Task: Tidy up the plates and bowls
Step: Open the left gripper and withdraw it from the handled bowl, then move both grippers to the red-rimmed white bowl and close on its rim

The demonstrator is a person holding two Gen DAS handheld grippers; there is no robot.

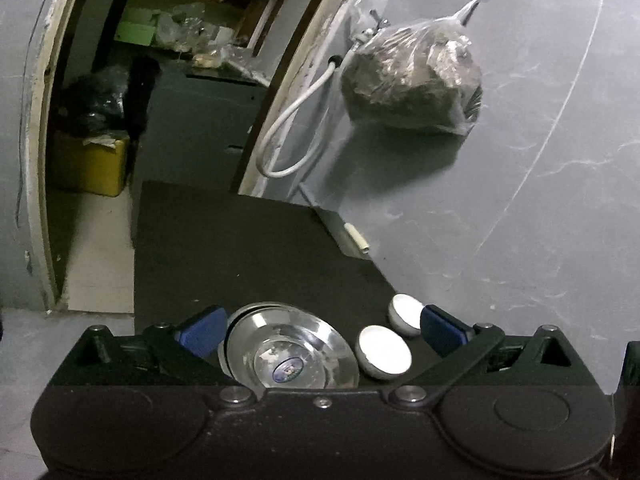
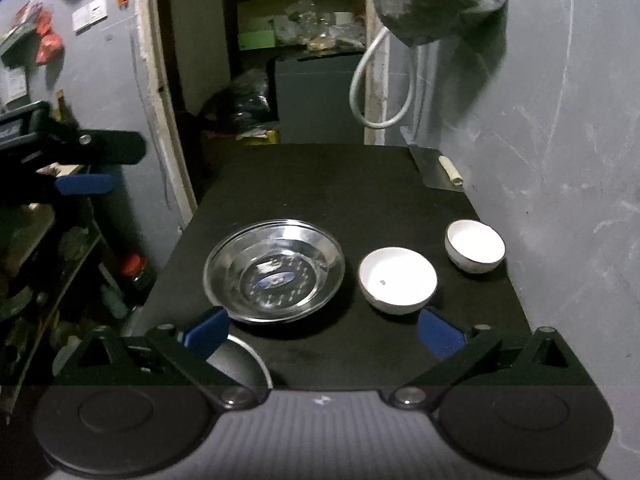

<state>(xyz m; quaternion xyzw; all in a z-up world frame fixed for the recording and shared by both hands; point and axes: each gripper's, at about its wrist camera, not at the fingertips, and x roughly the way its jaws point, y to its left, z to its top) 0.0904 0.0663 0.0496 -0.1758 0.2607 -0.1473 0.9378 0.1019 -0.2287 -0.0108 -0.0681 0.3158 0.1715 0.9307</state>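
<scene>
the black surface [image 2: 320,184] carries a steel plate [image 2: 274,270]; right of the plate sit two white bowls [image 2: 397,280] [image 2: 474,245] — apart. both hand-held grippers, left [image 1: 320,330] and right [image 2: 322,330], stand wide, holding nothing.

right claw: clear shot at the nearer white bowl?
Probably yes. The right claw stands open and empty, the nearer bowl sits just ahead of its right finger, apart from the steel plate and the far bowl.

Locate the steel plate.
In the right wrist view the steel plate sits mid-table on the black mat, left of the two white bowls.
</scene>
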